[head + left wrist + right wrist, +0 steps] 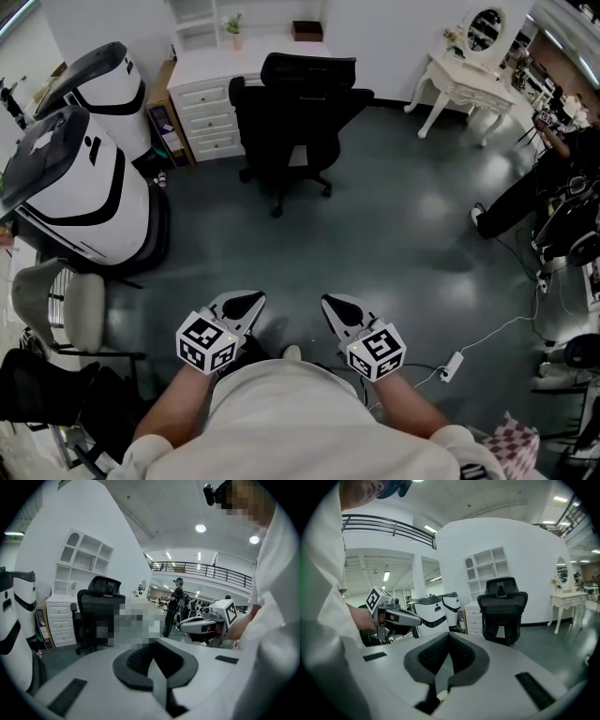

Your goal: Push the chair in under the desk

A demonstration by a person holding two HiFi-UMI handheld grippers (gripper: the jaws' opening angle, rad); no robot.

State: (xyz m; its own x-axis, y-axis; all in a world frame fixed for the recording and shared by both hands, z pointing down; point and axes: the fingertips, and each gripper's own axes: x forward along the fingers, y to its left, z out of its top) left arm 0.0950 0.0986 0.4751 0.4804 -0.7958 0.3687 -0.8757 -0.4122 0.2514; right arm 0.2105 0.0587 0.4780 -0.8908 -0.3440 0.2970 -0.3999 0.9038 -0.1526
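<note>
Both clenched, empty, the left gripper and right gripper point forward toward the distant chair.

Chair before desk, dressing table to the right

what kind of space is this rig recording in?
Probably a large indoor test hall staged as rooms: a white desk with a black office chair, a vanity table with a mirror, and a mezzanine railing overhead.

Lab hall staged as a home room. A desk, a dressing table, bulky white machines and a floor cable share it.
</note>
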